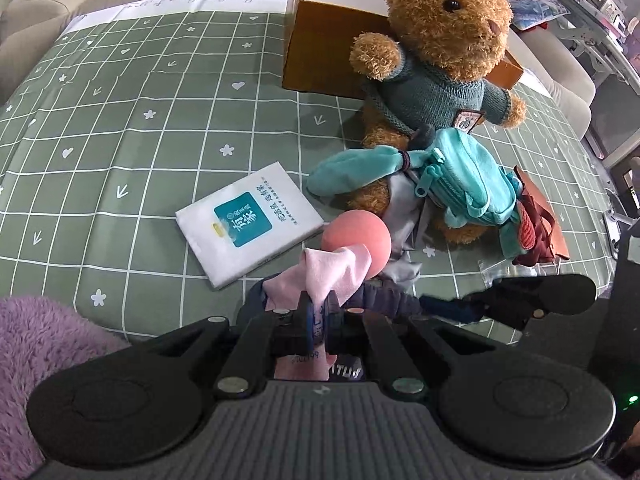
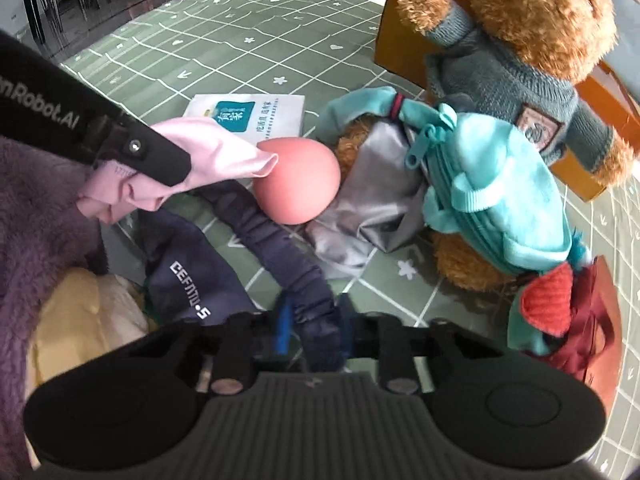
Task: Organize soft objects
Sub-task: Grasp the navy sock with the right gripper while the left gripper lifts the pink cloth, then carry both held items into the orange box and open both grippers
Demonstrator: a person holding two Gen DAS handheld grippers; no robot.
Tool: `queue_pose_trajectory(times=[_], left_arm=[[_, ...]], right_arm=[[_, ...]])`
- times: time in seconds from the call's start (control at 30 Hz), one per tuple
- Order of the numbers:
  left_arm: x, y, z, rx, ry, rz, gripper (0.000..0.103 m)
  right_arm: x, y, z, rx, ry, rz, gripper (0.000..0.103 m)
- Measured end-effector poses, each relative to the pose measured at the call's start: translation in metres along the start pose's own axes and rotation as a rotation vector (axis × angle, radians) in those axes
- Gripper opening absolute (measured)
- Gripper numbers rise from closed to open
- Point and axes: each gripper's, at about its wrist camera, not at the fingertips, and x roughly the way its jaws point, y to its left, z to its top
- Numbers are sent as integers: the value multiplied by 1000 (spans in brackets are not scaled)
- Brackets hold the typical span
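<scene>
My left gripper is clamped on a pink cloth near the pink ball. My right gripper pinches the elastic band of navy shorts printed "CEFITU.S", lying nearest me on the green grid sheet. Farther off, the teddy bear leans against an orange box.

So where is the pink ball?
The pink ball lies on the green checked cloth mid-frame in both views, between the white booklet and the grey fabric by the teddy bear.
</scene>
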Motion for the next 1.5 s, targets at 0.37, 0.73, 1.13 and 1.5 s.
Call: queue_pose_trajectory(times=[0.37, 0.73, 1.13, 1.5], left_arm=[[-6, 0, -1, -3, -21, 12, 5], [-21, -2, -2, -3, -51, 38, 5], [-64, -30, -1, 64, -128, 20, 5], [-117, -81, 28, 193, -230, -36, 5]], right_arm=[[-52, -3, -2, 28, -98, 42, 14], [-101, -13, -6, 112, -191, 142, 14], [-165, -22, -3, 132, -338, 87, 11], [-238, -48, 10, 147, -480, 9, 11]])
